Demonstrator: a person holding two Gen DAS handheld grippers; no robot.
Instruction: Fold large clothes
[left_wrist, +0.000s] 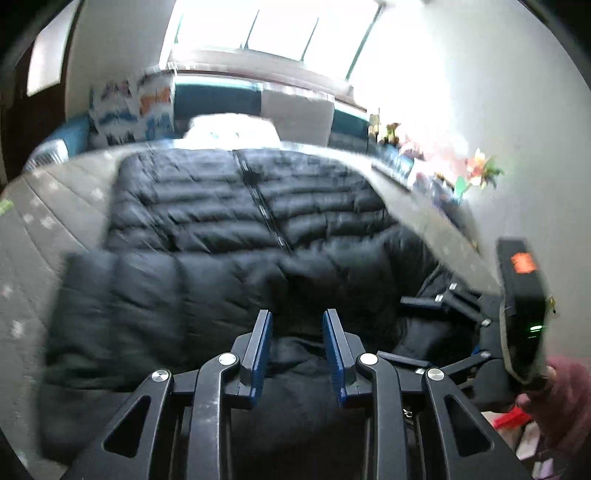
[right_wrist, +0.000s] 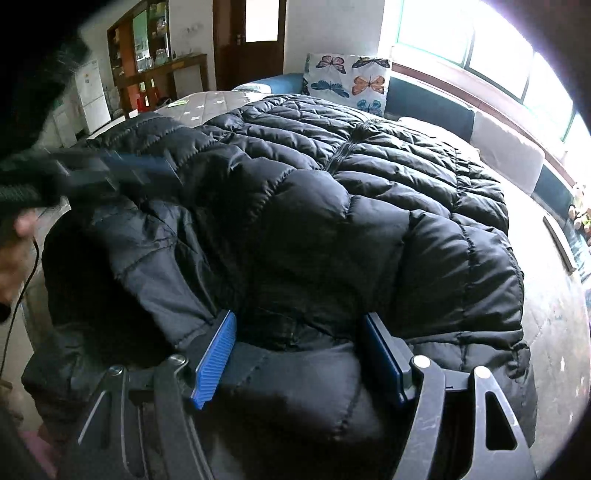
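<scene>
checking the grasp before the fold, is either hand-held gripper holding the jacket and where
Neither. The left hand-held gripper and right hand-held gripper are both open over the black puffer jacket, gripping nothing.

Black puffer jacket (right_wrist: 332, 206): quilted synthetic cloth, slight sheen. Gripper pads (right_wrist: 216, 360): blue ribbed plastic or rubber. Behind jacket, butterfly cushion (right_wrist: 347, 83): printed matt cloth. Mattress (left_wrist: 55, 206): quilted grey fabric.

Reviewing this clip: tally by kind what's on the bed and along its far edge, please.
Black puffer jacket: 1
Butterfly-print pillow: 1
White pillow: 1
Grey cushion: 1
Total: 4
</scene>
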